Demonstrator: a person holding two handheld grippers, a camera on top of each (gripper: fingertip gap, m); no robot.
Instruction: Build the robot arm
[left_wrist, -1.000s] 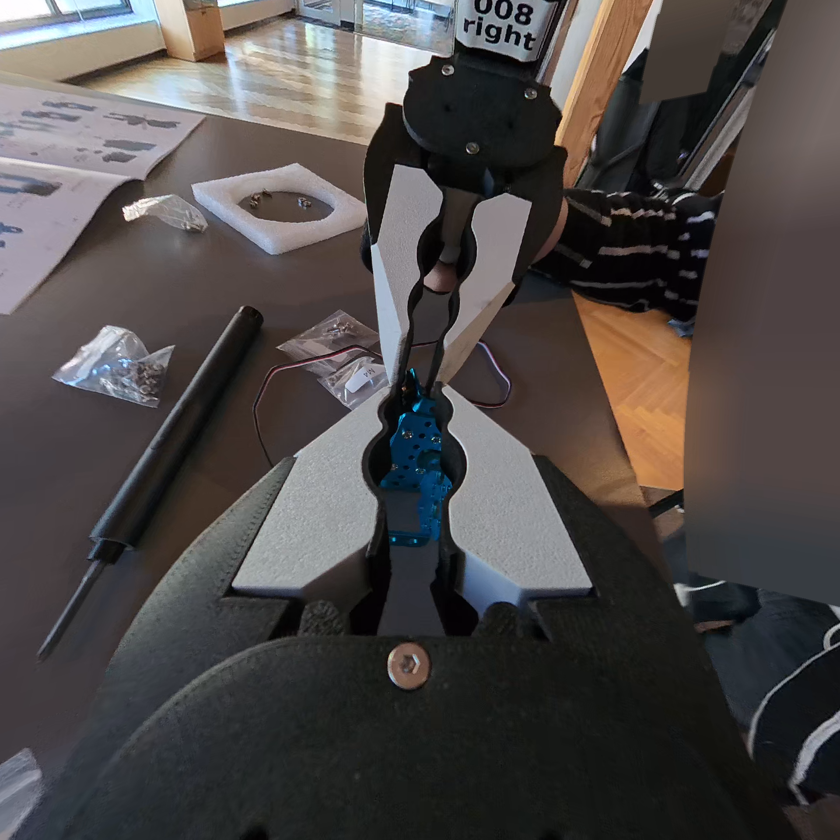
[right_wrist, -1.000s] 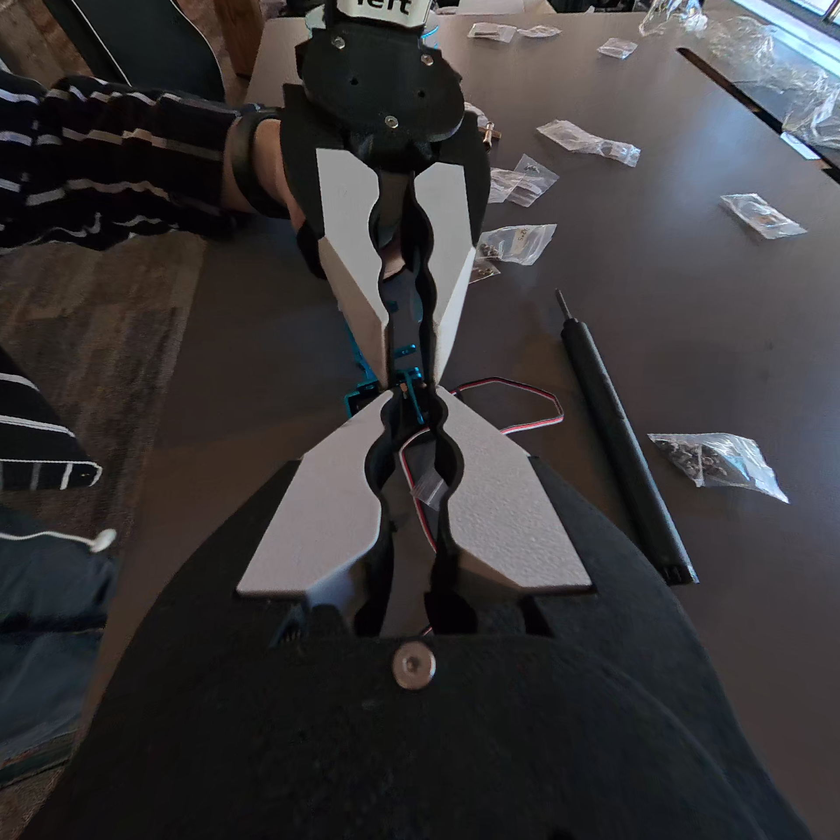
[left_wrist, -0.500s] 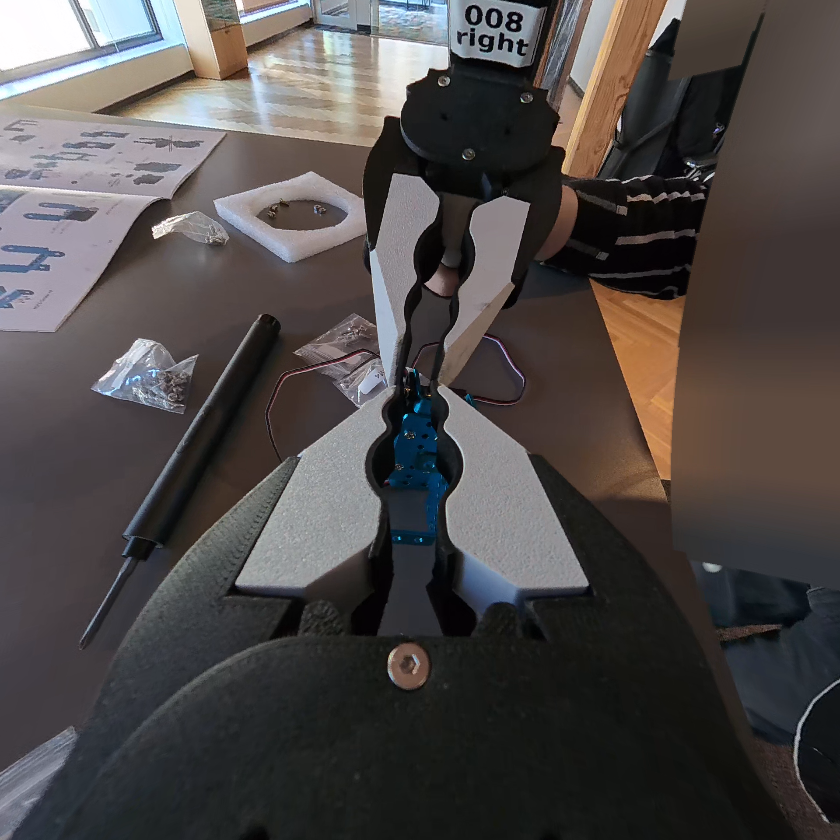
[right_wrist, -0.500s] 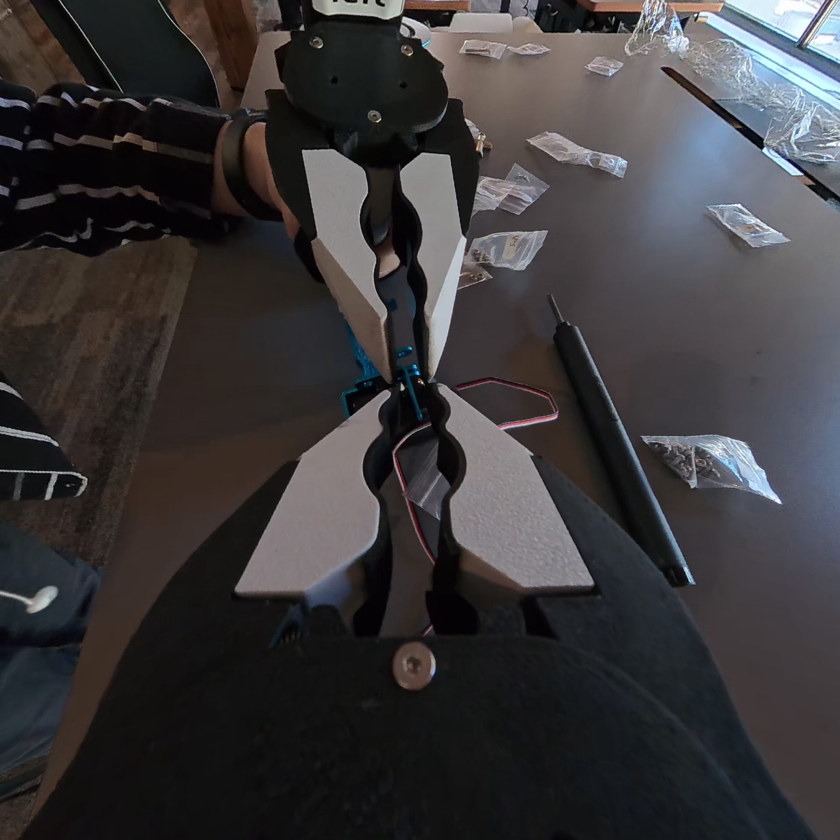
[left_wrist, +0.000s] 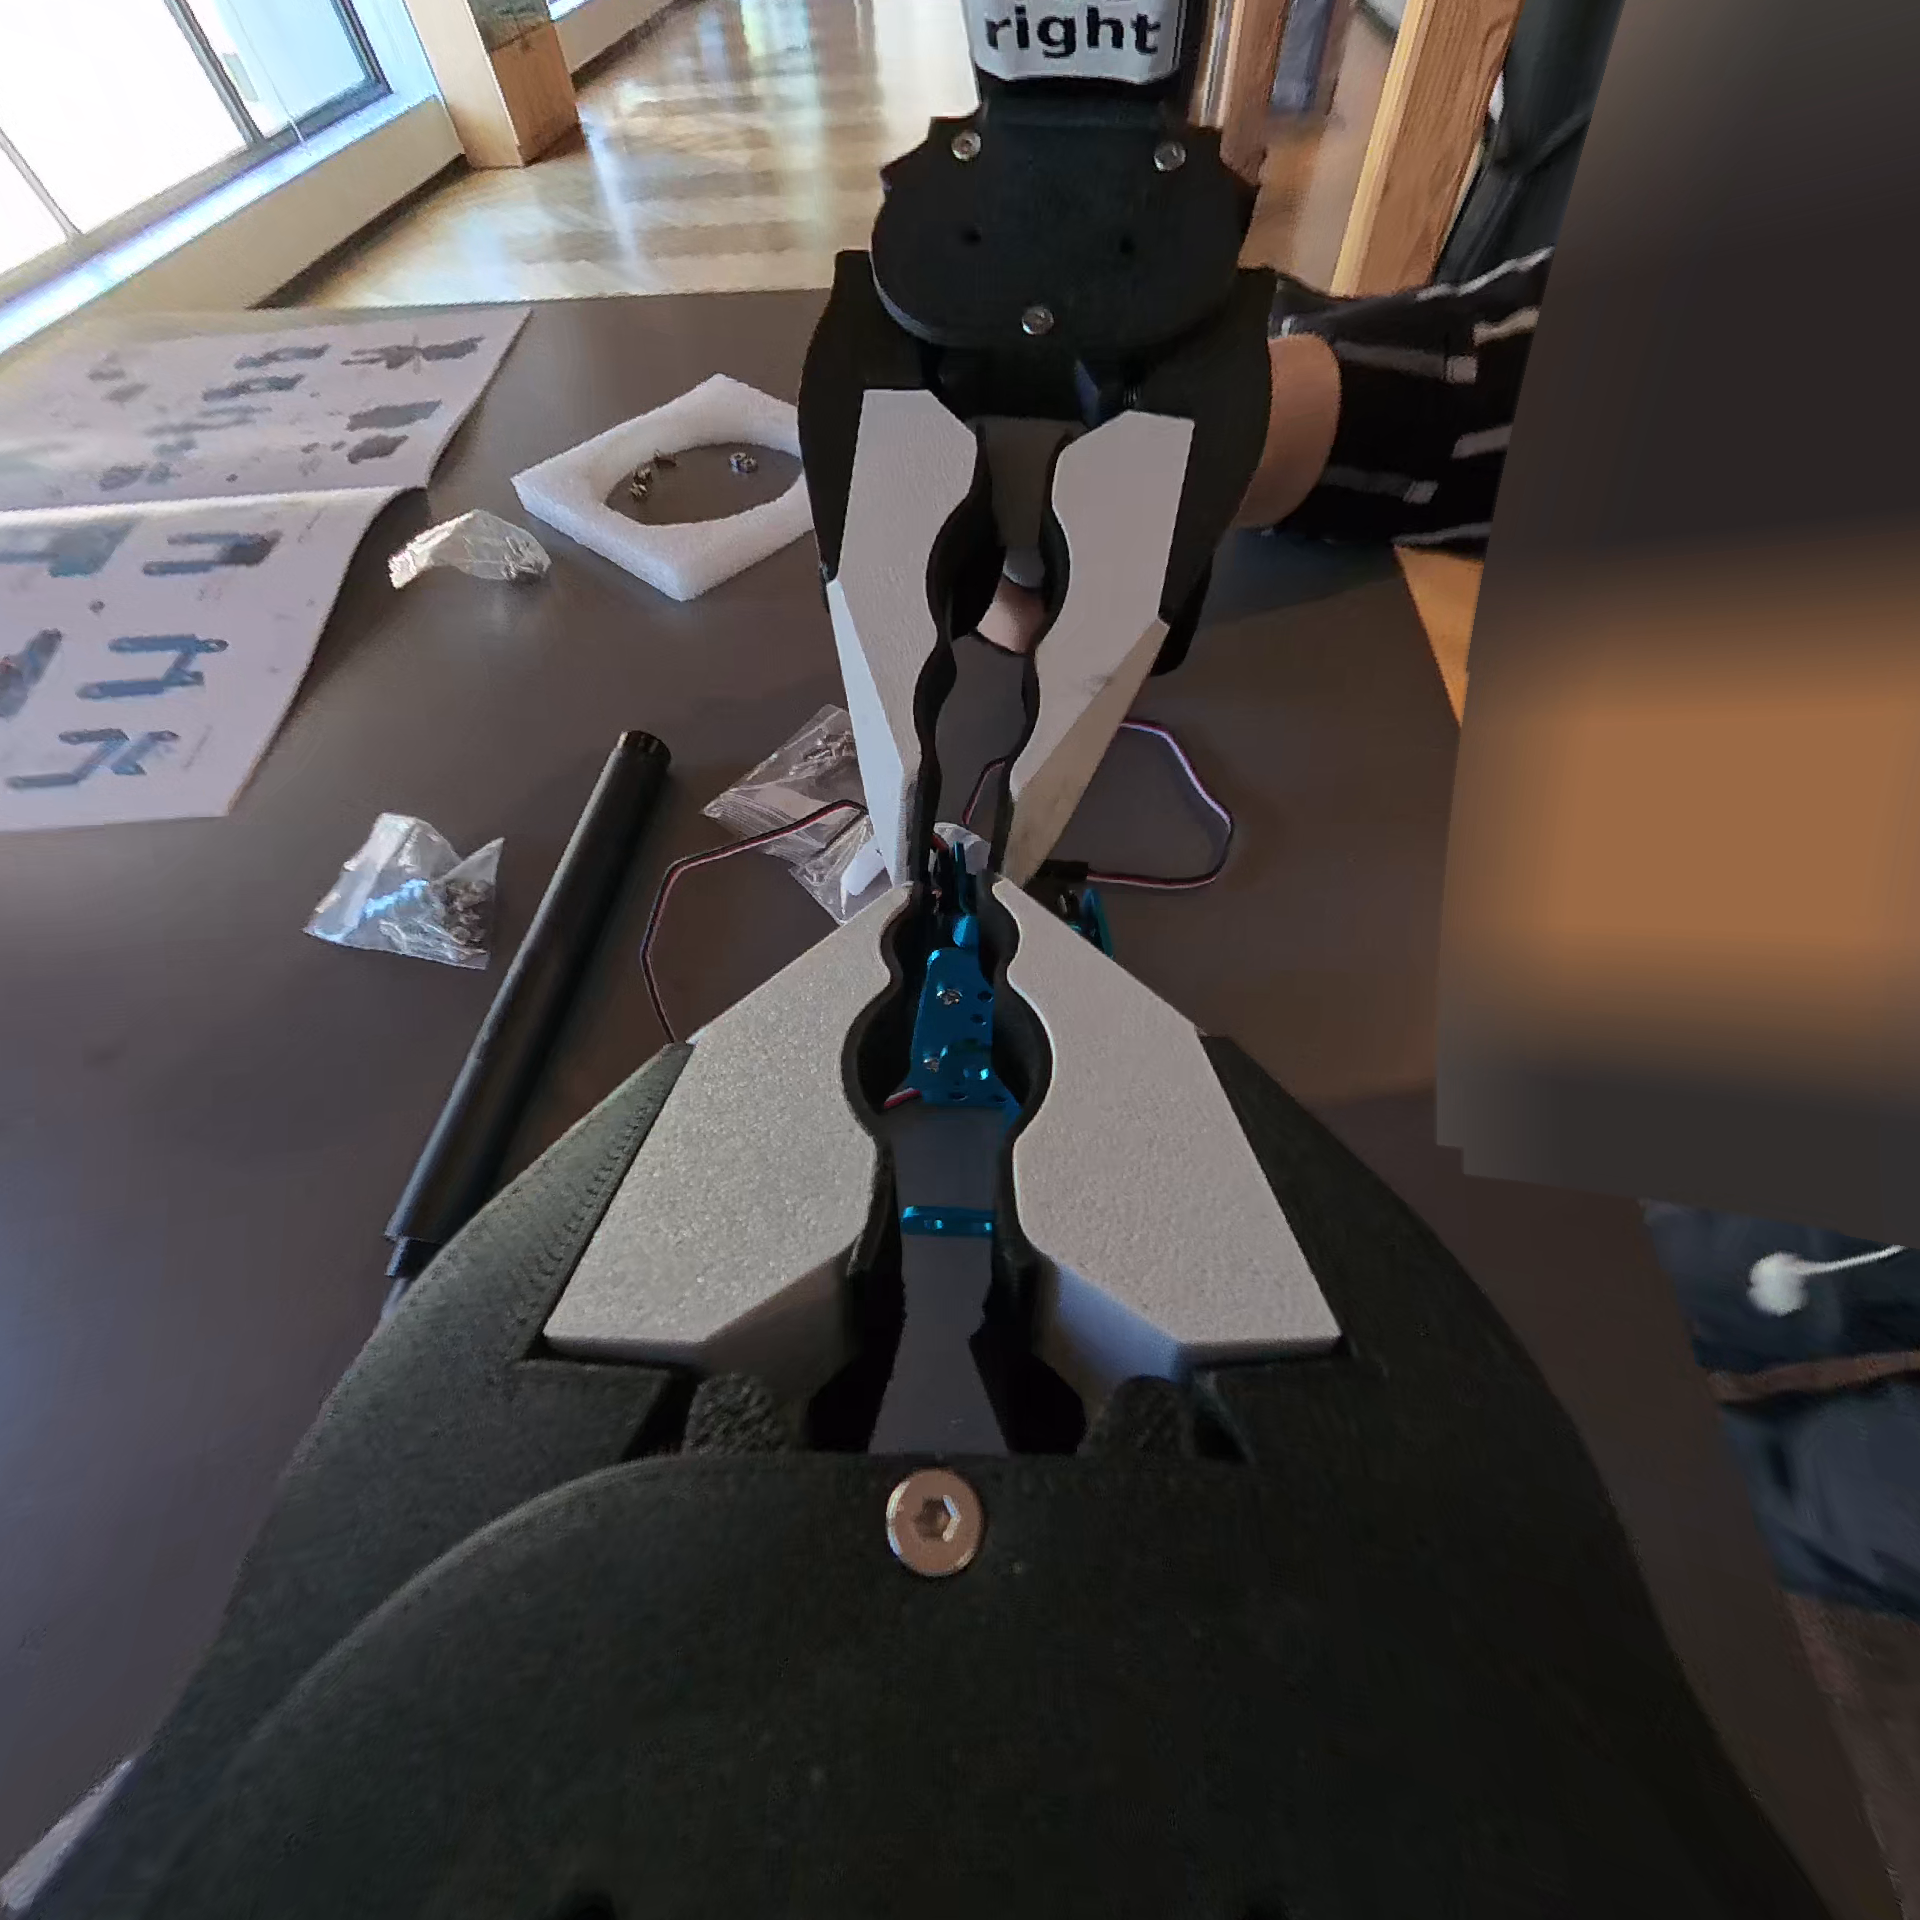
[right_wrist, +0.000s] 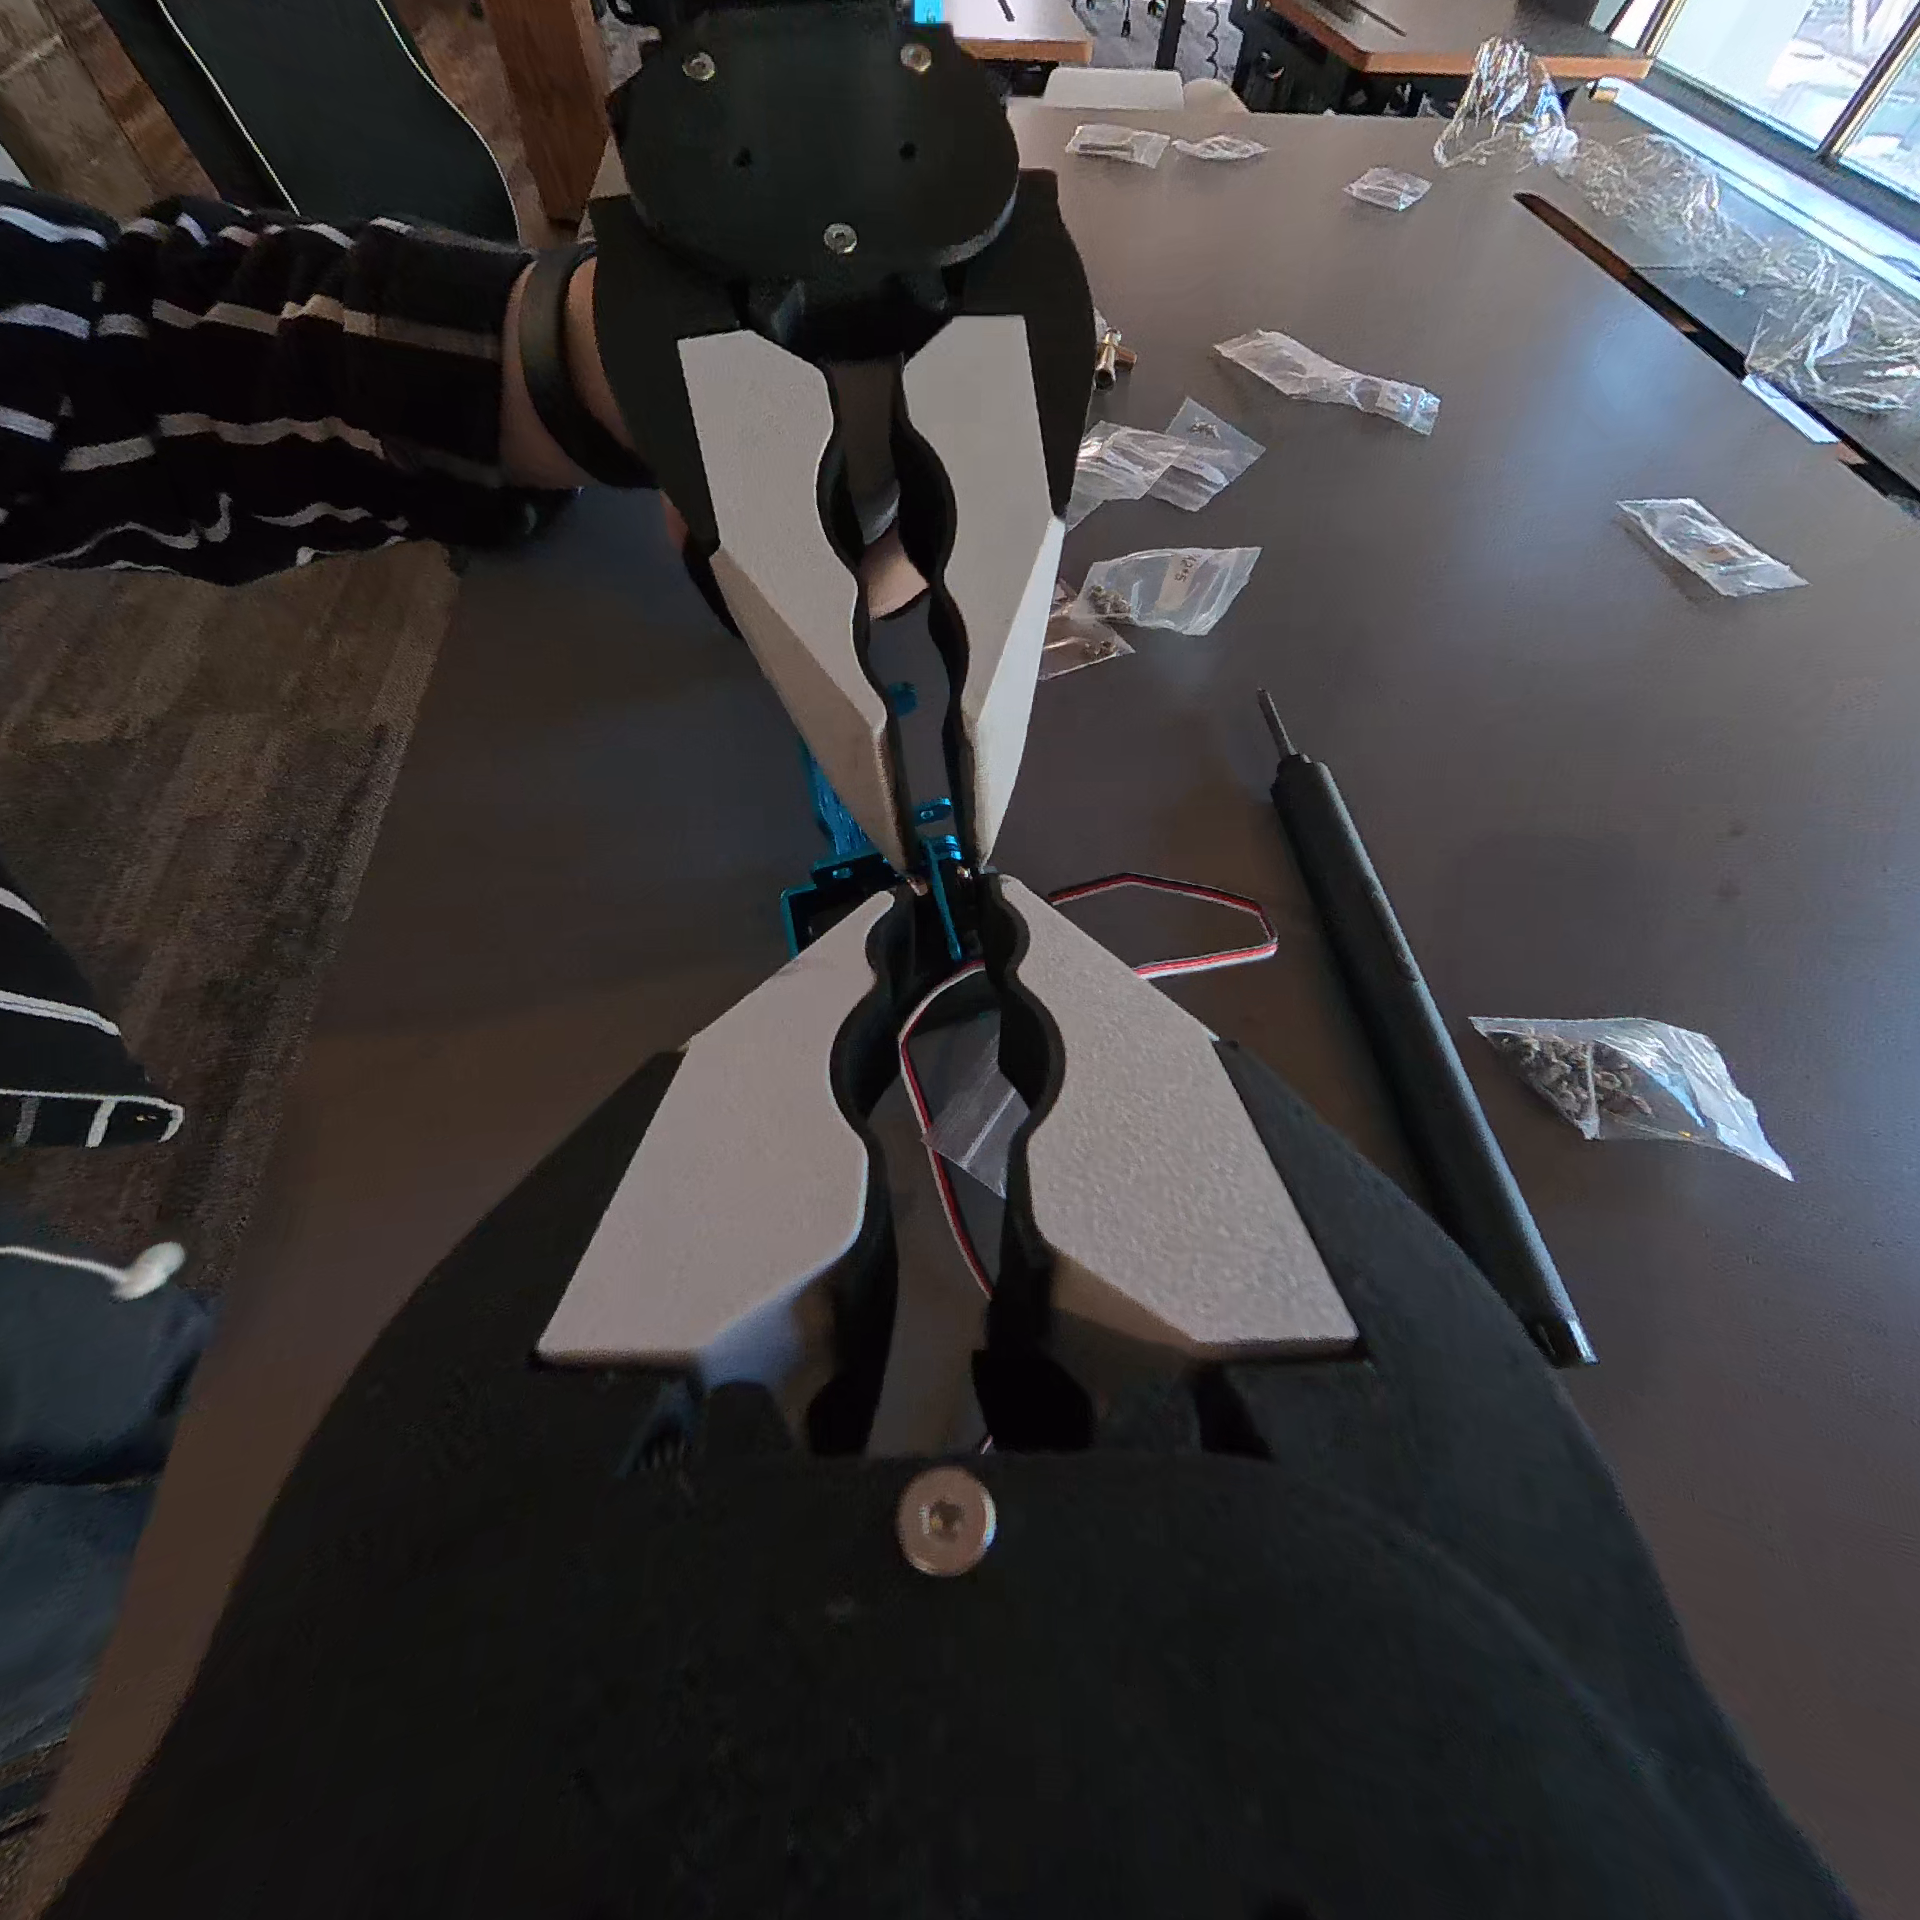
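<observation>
You're pinching the blue metal bracket (left_wrist: 961, 1023) from both ends, left hand-held gripper (left_wrist: 954, 902) and right hand-held gripper (right_wrist: 940, 902) both clenched on it tip to tip, bracing it just above the table (right_wrist: 1558, 748) beside its trailing wire (right_wrist: 1174, 914).

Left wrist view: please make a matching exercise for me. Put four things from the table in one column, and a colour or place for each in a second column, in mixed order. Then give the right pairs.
Things:
1. bracket
2. foam square
3. screwdriver
4. printed sheets

Descriptions:
A. white, with a round hole holding small screws
B. blue metal, between the left gripper's fingers
C. far left part of the table
D. long and black, lying left of the grippers

Pairs: 1-B, 2-A, 3-D, 4-C
</observation>
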